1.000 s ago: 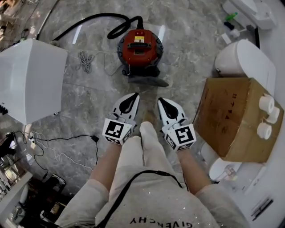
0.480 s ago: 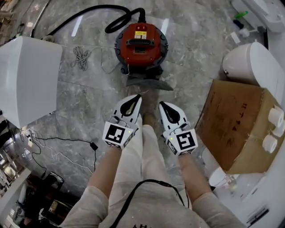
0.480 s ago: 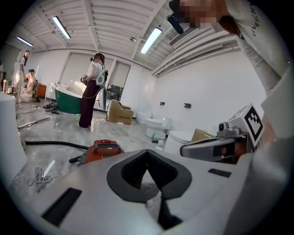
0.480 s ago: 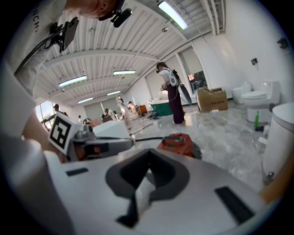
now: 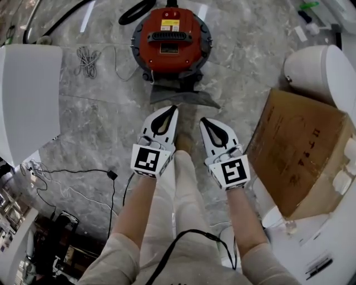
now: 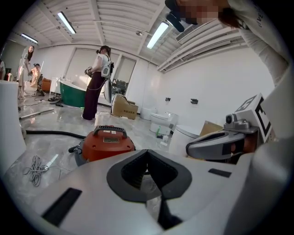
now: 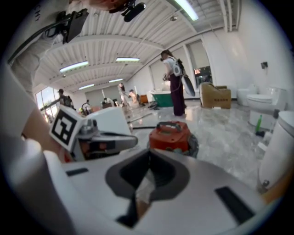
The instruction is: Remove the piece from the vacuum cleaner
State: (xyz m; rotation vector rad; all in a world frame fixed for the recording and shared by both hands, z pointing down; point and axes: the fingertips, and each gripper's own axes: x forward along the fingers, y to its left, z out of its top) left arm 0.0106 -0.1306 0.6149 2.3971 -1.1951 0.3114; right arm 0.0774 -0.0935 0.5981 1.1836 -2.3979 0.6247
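The red drum vacuum cleaner (image 5: 171, 42) stands on the marble floor, with a black hose (image 5: 133, 8) leaving its far side. A dark grey flat piece (image 5: 183, 99) sticks out at its near base. My left gripper (image 5: 173, 109) and right gripper (image 5: 202, 120) hang side by side just short of that piece. Both are shut and hold nothing. In the left gripper view the shut tips (image 6: 147, 151) point a little right of the vacuum (image 6: 104, 143). The right gripper view shows its shut tips (image 7: 148, 151) just below the vacuum (image 7: 171, 135).
A cardboard box (image 5: 300, 153) and a white toilet (image 5: 322, 69) stand at the right. A large white block (image 5: 28, 94) is on the left. A coiled cord (image 5: 83, 58) and a black cable (image 5: 83, 172) lie on the floor. People stand far off (image 6: 96, 82).
The vacuum has grown larger and slid up the head view as I sank toward the floor. Both grippers dropped with me, staying side by side and shut.
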